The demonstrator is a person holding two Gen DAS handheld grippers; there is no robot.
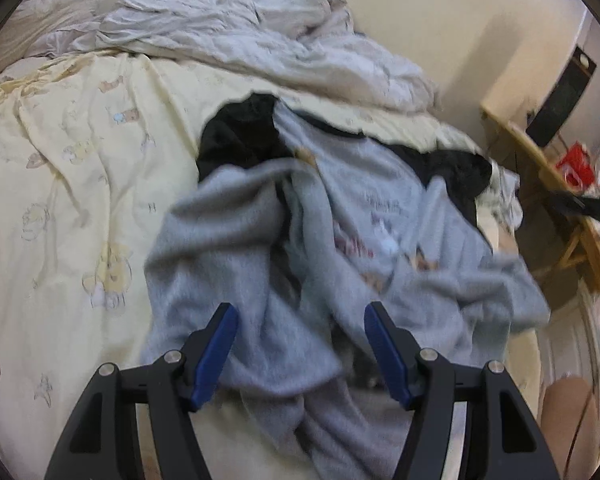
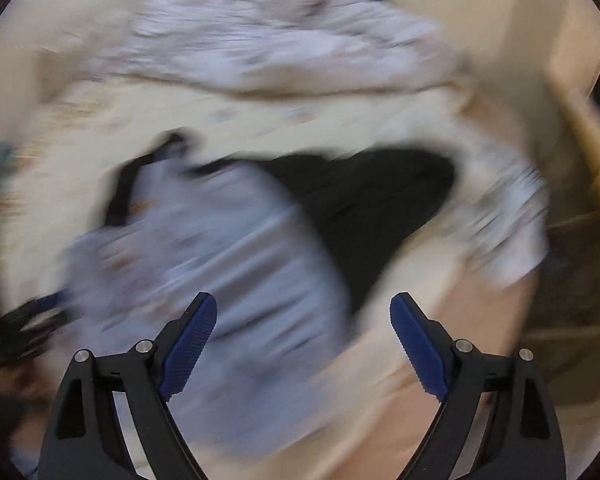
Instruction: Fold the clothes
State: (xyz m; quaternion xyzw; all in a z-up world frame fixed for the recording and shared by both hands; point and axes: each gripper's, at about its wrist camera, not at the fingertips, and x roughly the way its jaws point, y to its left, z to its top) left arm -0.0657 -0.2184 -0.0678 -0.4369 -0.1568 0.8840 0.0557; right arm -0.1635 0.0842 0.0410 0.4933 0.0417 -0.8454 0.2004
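Because the right wrist view is smeared with motion blur, I can only read rough shapes there: the right gripper [image 2: 303,306] has its blue fingers [image 2: 188,346] standing wide apart with nothing clamped between them, over a pale blue blur that I take to be the grey-blue sweatshirt [image 2: 220,264], and a dark patch beyond it that matches the black garment [image 2: 364,208]. The print on the cloth is unreadable in that view.

In the left wrist view things are sharper. The left gripper [image 1: 300,320] points steeply down at the bed, its fingers [image 1: 216,356] apart, and a thick fold of the sweatshirt [image 1: 284,240] runs between them; I cannot tell whether the pads press on it or only flank it. The sweatshirt lies crumpled, not folded, on the near right part of the bed, with a small printed picture and some lettering on its front, too blurred to read. Its near edge is cut off by the gripper body.

The black garment [image 1: 244,132] lies under it, showing at the far left and far right of the sweatshirt. Both rest on a pale yellow bedsheet [image 1: 72,168] with cartoon prints. A rumpled grey-white quilt [image 1: 240,40] is heaped at the far side against the wall. At the right stands a wooden bench [image 1: 540,168] with a red item, partly cut off.
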